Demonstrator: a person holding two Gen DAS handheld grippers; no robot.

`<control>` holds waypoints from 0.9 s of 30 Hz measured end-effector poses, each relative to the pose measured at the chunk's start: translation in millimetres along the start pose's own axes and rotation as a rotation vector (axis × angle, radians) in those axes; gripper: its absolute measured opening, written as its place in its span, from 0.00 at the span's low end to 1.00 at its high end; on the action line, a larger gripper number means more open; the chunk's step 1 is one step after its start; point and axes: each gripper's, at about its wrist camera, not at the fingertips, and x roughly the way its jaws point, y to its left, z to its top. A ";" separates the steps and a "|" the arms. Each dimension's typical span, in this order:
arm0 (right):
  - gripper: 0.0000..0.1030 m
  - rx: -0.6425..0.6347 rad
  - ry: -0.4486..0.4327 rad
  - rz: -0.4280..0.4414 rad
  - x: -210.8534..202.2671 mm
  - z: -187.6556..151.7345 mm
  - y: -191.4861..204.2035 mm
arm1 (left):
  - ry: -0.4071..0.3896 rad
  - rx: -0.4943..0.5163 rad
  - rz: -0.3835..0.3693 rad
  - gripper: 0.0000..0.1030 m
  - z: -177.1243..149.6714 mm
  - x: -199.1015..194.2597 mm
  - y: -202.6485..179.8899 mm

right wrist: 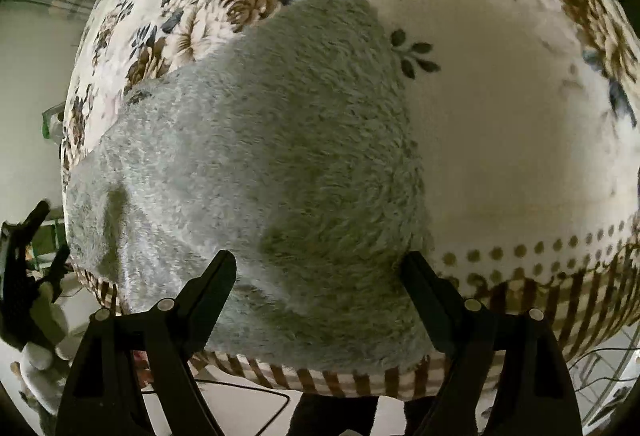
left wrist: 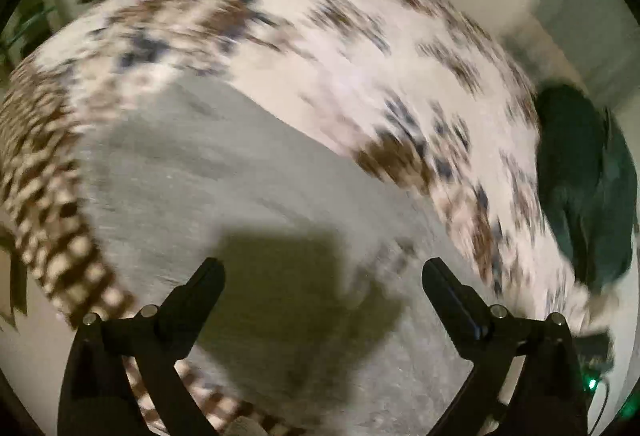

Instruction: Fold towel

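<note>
A grey fluffy towel [right wrist: 256, 164] lies on a table covered with a floral cloth [right wrist: 500, 116]. It reaches the table's near edge. My right gripper [right wrist: 320, 264] stands open just above the towel's near right part, nothing between its fingers. In the blurred left wrist view the same towel [left wrist: 200, 176] spreads below my left gripper [left wrist: 324, 270], which is open and casts a dark shadow on the towel. At the far left of the right wrist view the other gripper [right wrist: 28, 260] shows, held by a gloved hand [right wrist: 44, 348].
The floral cloth [left wrist: 340, 48] has a brown striped border [right wrist: 360, 382] hanging over the near edge. A dark bundle [left wrist: 580, 180] lies at the right of the left wrist view. A cable [right wrist: 256, 396] runs on the floor under the table edge.
</note>
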 end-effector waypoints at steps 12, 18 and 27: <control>0.84 -0.019 -0.035 -0.102 11.2 4.4 32.3 | 0.044 -0.607 -0.016 0.96 13.8 52.4 224.1; 0.84 0.030 -0.031 -0.115 22.7 4.3 46.8 | 0.045 -0.621 -0.104 0.96 21.0 49.7 215.3; 0.84 0.009 -0.013 -0.132 36.2 5.5 72.9 | 0.038 -0.570 -0.073 0.94 37.6 87.6 211.5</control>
